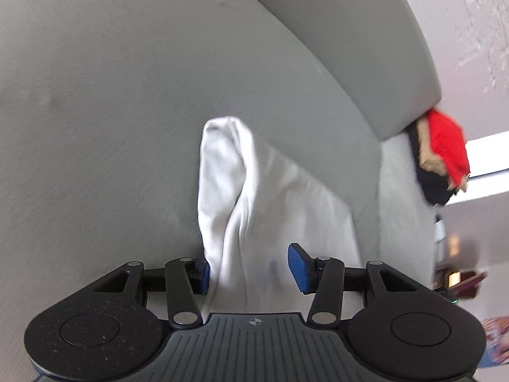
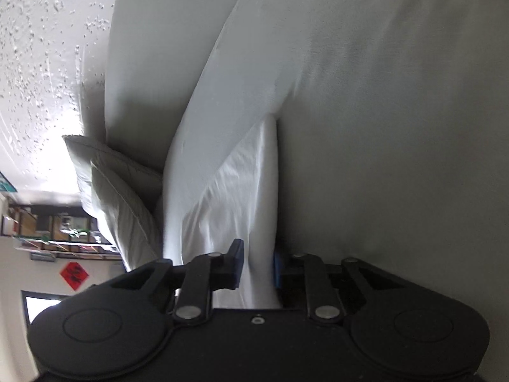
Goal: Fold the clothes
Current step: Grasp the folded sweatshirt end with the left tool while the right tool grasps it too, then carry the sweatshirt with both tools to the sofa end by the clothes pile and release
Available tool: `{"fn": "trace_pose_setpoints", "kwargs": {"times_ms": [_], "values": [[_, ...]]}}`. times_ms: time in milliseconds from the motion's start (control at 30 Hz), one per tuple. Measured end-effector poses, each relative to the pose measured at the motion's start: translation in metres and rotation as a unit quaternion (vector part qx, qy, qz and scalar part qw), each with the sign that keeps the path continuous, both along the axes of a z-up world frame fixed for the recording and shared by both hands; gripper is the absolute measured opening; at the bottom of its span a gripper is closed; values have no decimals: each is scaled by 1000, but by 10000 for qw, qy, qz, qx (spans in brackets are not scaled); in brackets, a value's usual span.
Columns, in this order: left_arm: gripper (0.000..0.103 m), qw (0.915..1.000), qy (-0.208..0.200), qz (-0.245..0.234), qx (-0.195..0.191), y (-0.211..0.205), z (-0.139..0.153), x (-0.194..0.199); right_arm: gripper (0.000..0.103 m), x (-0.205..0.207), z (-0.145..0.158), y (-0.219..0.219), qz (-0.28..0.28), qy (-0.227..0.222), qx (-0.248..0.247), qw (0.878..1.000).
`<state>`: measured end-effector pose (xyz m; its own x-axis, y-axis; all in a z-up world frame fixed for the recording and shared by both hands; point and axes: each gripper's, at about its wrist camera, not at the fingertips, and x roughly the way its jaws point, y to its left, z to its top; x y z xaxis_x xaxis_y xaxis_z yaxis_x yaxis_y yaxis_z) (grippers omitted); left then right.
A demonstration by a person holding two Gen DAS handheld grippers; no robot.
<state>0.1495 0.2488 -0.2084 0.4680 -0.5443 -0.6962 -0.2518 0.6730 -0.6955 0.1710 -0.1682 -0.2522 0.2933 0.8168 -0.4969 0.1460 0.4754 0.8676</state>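
A white garment (image 1: pixel 254 197) lies folded on the grey sofa seat (image 1: pixel 95 111), one end rounded and raised. My left gripper (image 1: pixel 249 269) is open with its blue-padded jaws wide apart on either side of the cloth's near edge. In the right wrist view the same white garment (image 2: pixel 251 191) runs between the jaws of my right gripper (image 2: pixel 258 267), which stand a small gap apart with the cloth's edge between them; whether they pinch it is unclear.
The sofa backrest cushion (image 1: pixel 350 38) runs along the seat. A pile of red, tan and black clothes (image 1: pixel 442 156) sits at the sofa's end. A pale pillow (image 2: pixel 117 197) leans by the backrest (image 2: pixel 165 63). A textured wall (image 2: pixel 41 63) and shelves (image 2: pixel 47 226) lie beyond.
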Motion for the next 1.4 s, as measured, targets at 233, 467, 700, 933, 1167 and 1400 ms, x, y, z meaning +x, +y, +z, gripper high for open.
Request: {"fn": "trace_pose_setpoints", "kwargs": {"times_ms": [233, 467, 700, 933, 1167, 1400], "values": [[17, 9980, -167, -150, 598, -20, 7, 17, 4, 10, -1, 17, 18, -602, -237, 9979], [6, 9521, -1527, -229, 2641, -93, 83, -43, 5, -33, 57, 26, 71, -2181, -1229, 9681], [6, 8992, -3247, -181, 2927, -170, 165, -138, 5, -137, 157, -26, -442, -3774, -1703, 9092], [7, 8873, -4228, -800, 1663, -254, 209, -182, 5, -246, 223, -131, -1878, -4477, -2488, 8381], [7, 8842, -4090, -1885, 1240, -390, 192, -160, 5, -291, 229, -238, -2832, -4063, -3221, 8068], [8, 8843, -3675, -2150, 1916, -493, 151, -96, 4, -236, 189, -304, -3029, -3474, -3468, 8169]]}}
